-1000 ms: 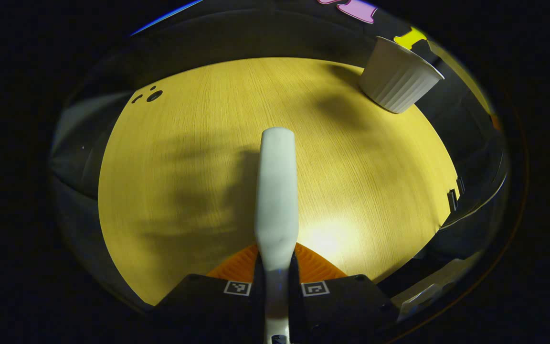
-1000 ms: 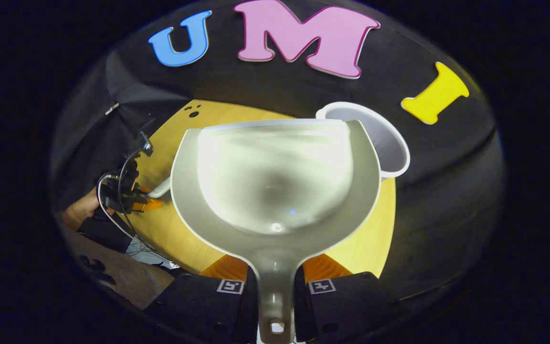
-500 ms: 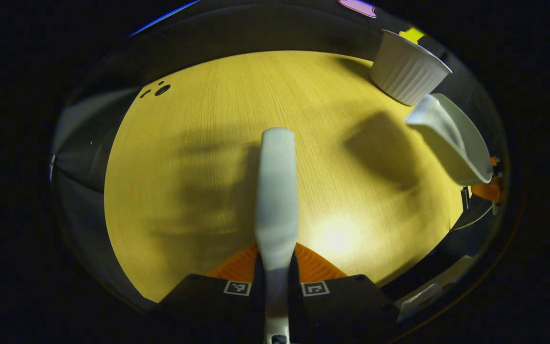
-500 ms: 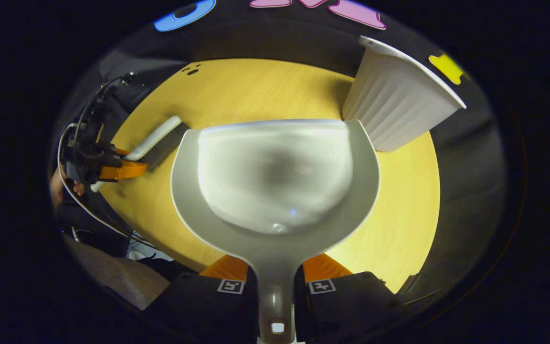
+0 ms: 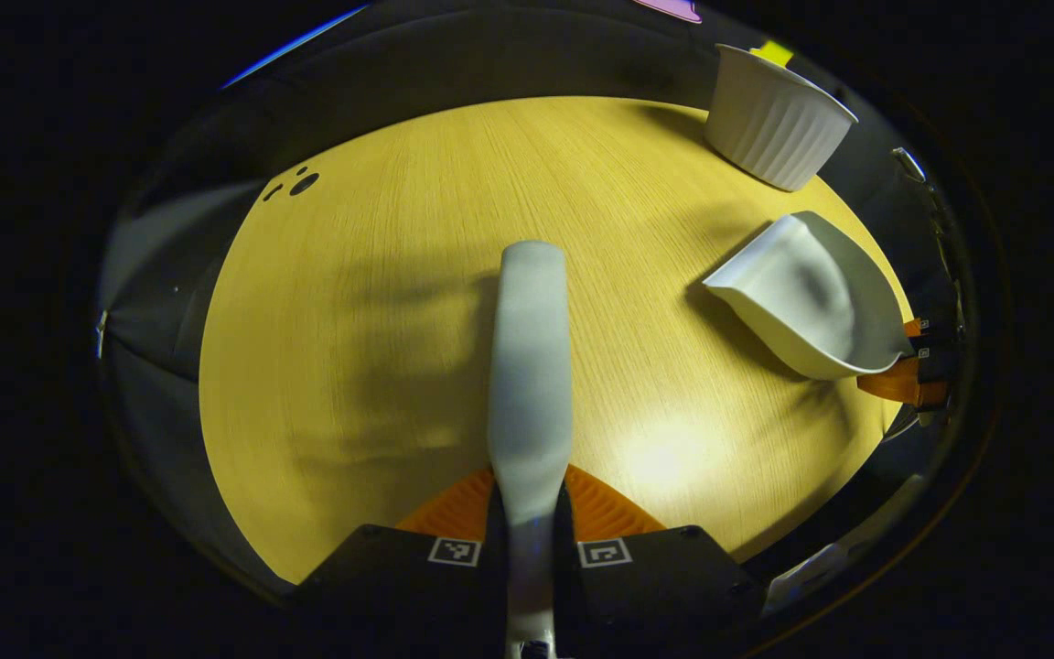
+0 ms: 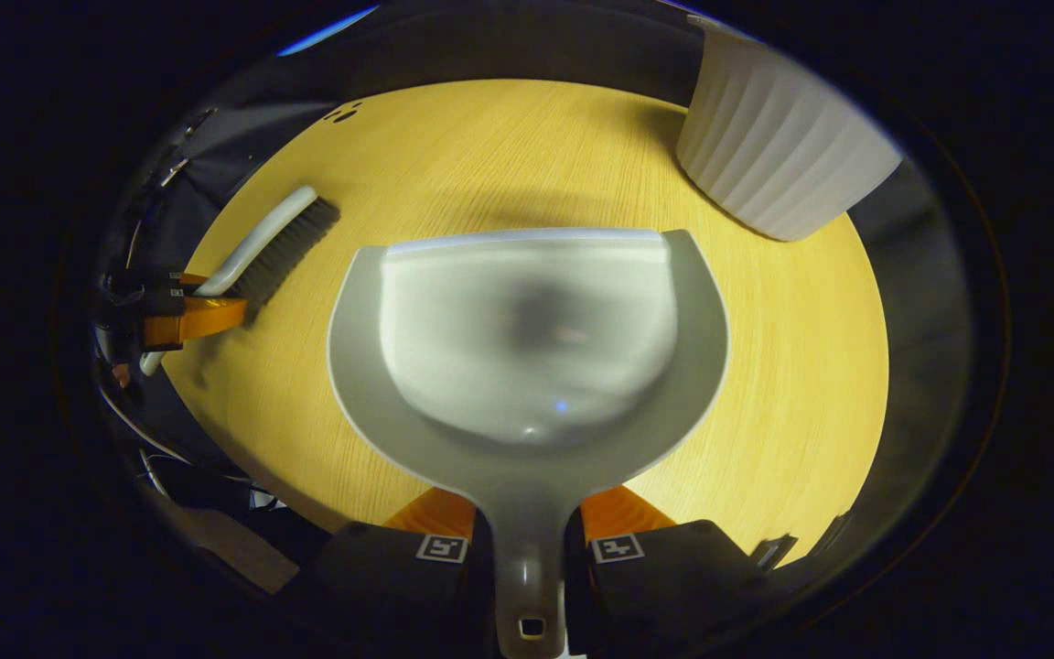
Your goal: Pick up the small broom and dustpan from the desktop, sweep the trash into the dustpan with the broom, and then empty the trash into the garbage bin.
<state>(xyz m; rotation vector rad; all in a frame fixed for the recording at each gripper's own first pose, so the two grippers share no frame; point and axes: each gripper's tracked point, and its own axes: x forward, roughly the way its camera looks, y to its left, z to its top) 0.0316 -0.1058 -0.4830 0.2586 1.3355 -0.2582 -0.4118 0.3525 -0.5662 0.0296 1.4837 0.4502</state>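
- Your left tool (image 5: 527, 522) is clamped on the broom (image 5: 529, 366) handle, held level over the tabletop (image 5: 381, 320) near its front edge.
- Your right tool (image 6: 527, 535) is closed on the dustpan (image 6: 527, 339) handle, pan facing forward above the tabletop.
- The garbage bin (image 6: 779, 156) stands at the far right corner.

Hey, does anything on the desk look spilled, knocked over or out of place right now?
Nothing stands out. The bin stands upright at the desk's far edge; broom and dustpan sit gripped, with no trash visible.
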